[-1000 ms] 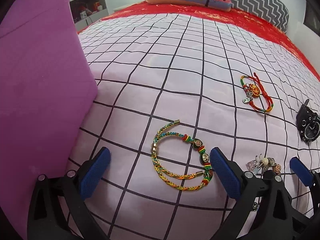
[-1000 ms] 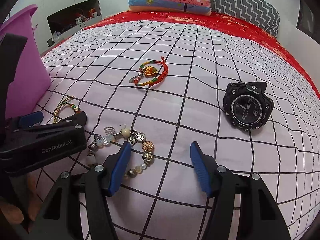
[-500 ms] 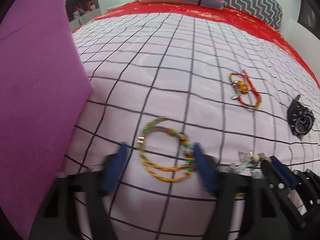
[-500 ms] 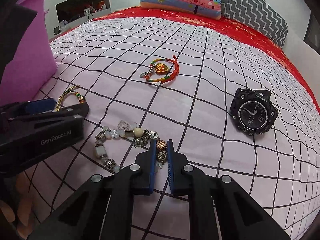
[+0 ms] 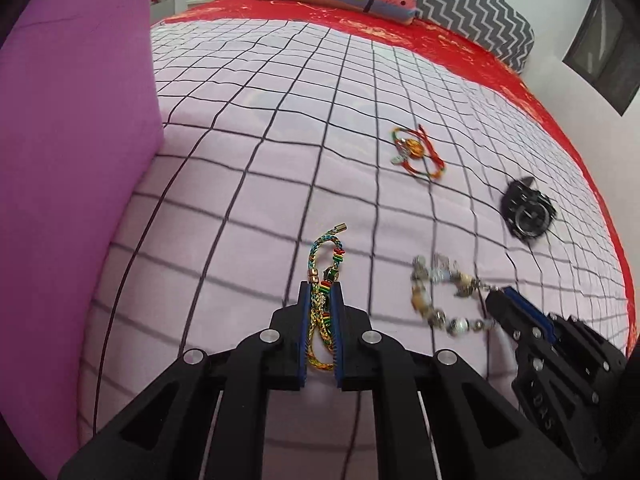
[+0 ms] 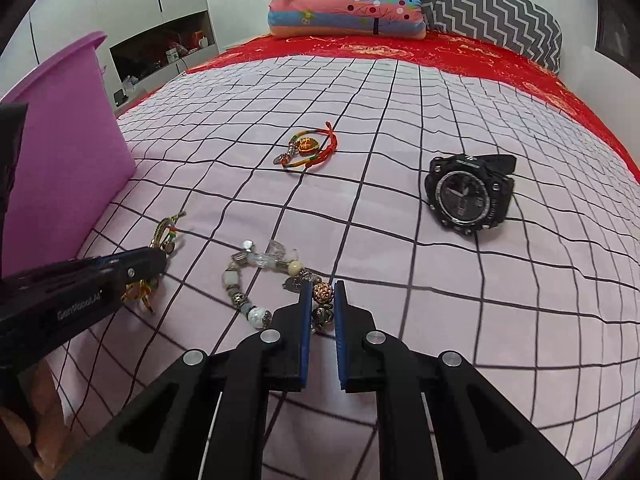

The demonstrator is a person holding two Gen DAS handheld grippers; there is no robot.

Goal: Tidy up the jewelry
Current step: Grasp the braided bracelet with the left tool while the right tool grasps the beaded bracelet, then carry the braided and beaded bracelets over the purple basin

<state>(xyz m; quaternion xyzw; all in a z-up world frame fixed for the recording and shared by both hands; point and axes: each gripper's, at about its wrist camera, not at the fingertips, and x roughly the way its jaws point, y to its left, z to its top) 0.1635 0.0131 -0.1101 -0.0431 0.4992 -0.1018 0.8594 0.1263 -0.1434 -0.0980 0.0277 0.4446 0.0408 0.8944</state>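
item 1: braided bracelet (image 5: 325, 276), pinched between the pads of your left gripper (image 5: 320, 304), lying on the checked bedspread (image 5: 280, 152) beside the purple bin (image 5: 72, 160).
item 2: beaded charm bracelet (image 6: 276, 280), gold bead end clamped by your right gripper (image 6: 321, 300), the rest resting on the bedspread.
item 3: red cord bracelet (image 6: 308, 148), untouched, farther up the bed.
item 4: black watch (image 6: 468, 196), untouched, well to the right.
container: the bin's inside is hidden in both views; you cannot tell what it holds.
progress, as judged: early. two pieces gripped, none visibly stowed, two left to collect.
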